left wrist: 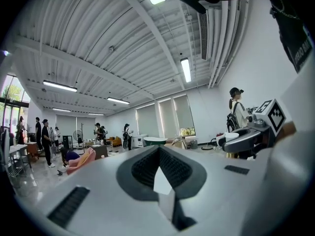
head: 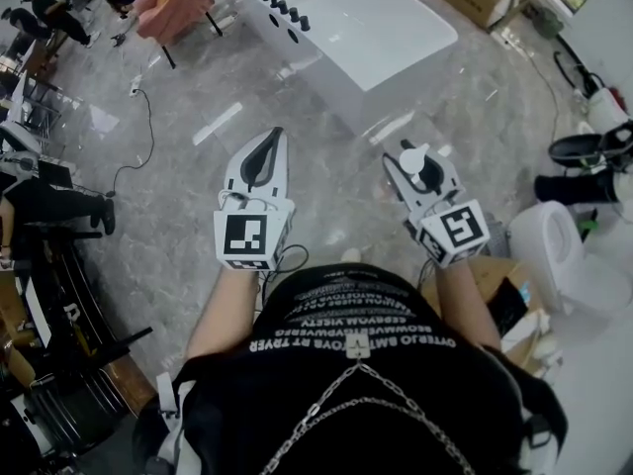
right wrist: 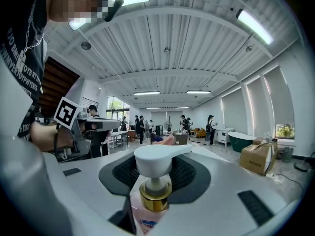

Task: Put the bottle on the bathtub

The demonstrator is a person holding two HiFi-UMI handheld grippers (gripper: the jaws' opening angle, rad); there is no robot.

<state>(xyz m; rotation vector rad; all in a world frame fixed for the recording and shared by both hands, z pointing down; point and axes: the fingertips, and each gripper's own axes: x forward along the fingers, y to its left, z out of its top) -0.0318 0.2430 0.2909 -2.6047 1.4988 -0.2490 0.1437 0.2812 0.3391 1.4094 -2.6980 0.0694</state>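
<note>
Head view steeply down on left tool [head: 275,139], right tool [head: 416,162] — tool views level, roomward.

Both bare forearms [head: 223,310] outstretched side by side, left gripper [head: 274,139] empty with jaws together, right gripper [head: 411,164] tight on a pump bottle [right wrist: 154,191].

The shirt [head: 326,384] bears upside-down lettering, too garbled to read.

Bottle [right wrist: 154,200]: pink body, gold collar, white pump. Bathtub [head: 401,77] white w/ blk taps [head: 287,10]; floor [head: 178,196] grey marble. Left gripper [head: 274,142] & right gripper [head: 413,161] light grey w/ b&w square markers.
</note>
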